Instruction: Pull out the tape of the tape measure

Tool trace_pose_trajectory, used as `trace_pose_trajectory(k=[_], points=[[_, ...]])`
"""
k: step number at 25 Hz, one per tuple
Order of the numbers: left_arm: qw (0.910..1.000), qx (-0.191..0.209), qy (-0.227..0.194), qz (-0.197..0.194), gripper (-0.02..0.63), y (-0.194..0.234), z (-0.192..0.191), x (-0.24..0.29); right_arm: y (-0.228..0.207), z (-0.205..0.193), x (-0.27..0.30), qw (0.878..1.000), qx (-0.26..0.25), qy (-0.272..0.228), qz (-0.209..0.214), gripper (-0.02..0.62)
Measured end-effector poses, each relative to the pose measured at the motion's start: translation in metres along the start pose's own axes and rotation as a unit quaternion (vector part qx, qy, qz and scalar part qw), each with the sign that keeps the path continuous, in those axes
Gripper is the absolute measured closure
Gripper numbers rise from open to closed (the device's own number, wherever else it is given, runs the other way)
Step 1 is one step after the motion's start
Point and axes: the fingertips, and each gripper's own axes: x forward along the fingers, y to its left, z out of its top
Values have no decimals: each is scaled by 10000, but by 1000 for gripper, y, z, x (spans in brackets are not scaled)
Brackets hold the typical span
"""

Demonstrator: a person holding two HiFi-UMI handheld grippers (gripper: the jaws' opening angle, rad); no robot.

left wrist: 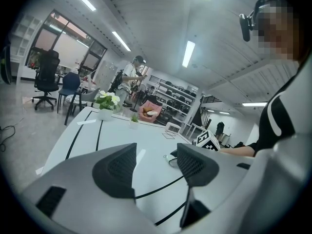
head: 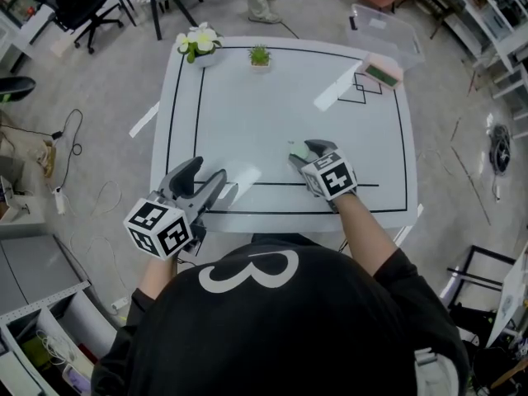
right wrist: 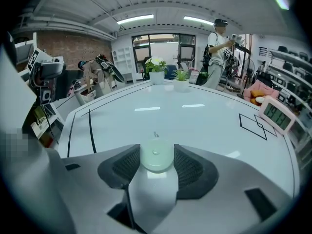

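A small round pale-green tape measure (right wrist: 156, 156) lies on the white table (head: 247, 114) near its front right, and its little metal tab (right wrist: 156, 134) points away from me. My right gripper (right wrist: 156, 150) is shut on it, a ribbed pad against each side of the case. In the head view the tape measure (head: 297, 149) shows just ahead of the right gripper (head: 308, 152). My left gripper (head: 208, 172) hovers over the table's front left edge. Its jaws stand open with nothing between them (left wrist: 156, 164).
A white flower pot (head: 198, 44) and a small green plant (head: 260, 56) stand at the table's far edge. A pink clock (head: 381, 73) sits at the far right corner. A clear bin (head: 388, 27) lies on the floor beyond. A person stands further back.
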Motion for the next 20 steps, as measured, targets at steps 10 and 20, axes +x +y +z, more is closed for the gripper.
trace_pose_trajectory(k=[10,20], points=[[9999,163,4,3,362,-9,5,-7,12,8,-9,9993,184,-168,271,373],[9990,384,-67,-229,362,-34,7,-11,38,32,-57,9976,-24,-599,358,373]])
